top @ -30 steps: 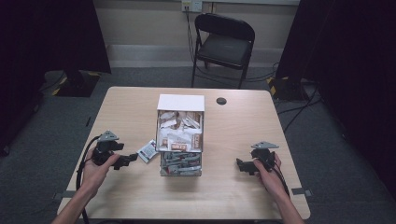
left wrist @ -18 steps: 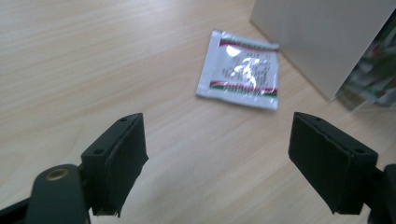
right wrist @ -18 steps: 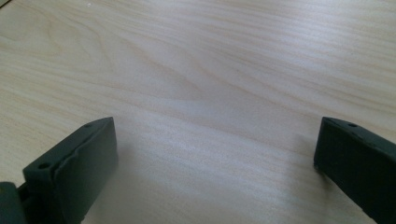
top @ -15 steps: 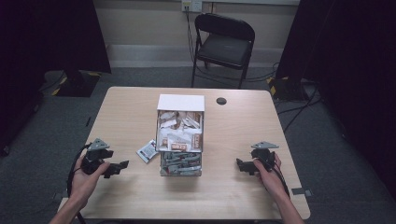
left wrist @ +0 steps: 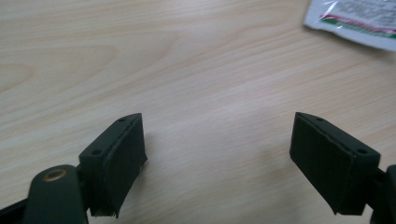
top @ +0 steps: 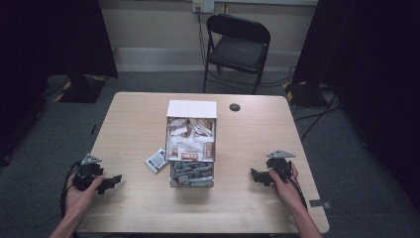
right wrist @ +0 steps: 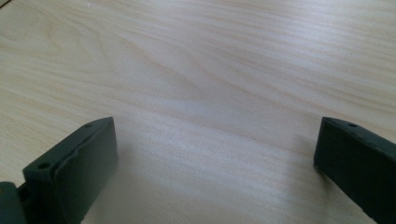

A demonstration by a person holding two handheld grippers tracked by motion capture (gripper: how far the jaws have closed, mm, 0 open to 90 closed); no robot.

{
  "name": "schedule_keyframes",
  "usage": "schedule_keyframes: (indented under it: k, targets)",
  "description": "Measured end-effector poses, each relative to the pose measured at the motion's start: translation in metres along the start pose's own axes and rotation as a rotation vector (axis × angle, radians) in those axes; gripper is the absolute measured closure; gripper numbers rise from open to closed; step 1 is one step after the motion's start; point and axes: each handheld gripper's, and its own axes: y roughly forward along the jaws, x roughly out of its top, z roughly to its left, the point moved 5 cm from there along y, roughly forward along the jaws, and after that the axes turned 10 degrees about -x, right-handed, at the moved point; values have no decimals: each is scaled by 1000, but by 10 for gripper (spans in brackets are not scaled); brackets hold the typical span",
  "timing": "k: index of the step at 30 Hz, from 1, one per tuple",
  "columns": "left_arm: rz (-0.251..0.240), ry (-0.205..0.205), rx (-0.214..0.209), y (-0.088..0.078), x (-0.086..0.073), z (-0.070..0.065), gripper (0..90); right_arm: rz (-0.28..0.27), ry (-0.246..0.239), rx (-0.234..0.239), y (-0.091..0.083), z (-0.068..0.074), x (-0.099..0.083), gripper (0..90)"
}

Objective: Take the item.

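A clear box (top: 191, 148) with a white lid flap stands mid-table, filled with several packets. One white packet (top: 157, 159) lies on the wood just left of the box; its corner appears at the top right of the left gripper view as the packet (left wrist: 355, 18). My left gripper (top: 110, 181) rests low at the table's front left, well apart from the packet, open with nothing between its jaws. My right gripper (top: 256, 175) sits at the front right, also open and empty. Bare wood lies between the jaws of the left gripper (left wrist: 217, 163) and of the right gripper (right wrist: 215, 172).
The light wooden table (top: 133, 124) has a small black disc (top: 235, 107) near its far edge. A black folding chair (top: 237, 47) stands beyond the table. Dark curtains flank the room.
My left gripper has pulled back from beside the packet toward the front left corner of the table. The packet stays on the table. The right gripper has not moved.
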Motion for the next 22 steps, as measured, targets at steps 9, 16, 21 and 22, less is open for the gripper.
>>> schedule_keyframes:
  k: [9,16,21,22]
  targets:
    - [-21,26,85,8,-2,-4,94,0,0,0,0,0,0,0]
    - [-93,46,77,15,-4,-2,0,0,0,0,0,0,0,0]
    - [-94,46,80,15,-4,-2,0,0,-1,1,0,0,0,0]
    - [-94,46,80,15,-4,-2,0,0,-1,1,0,0,0,0]
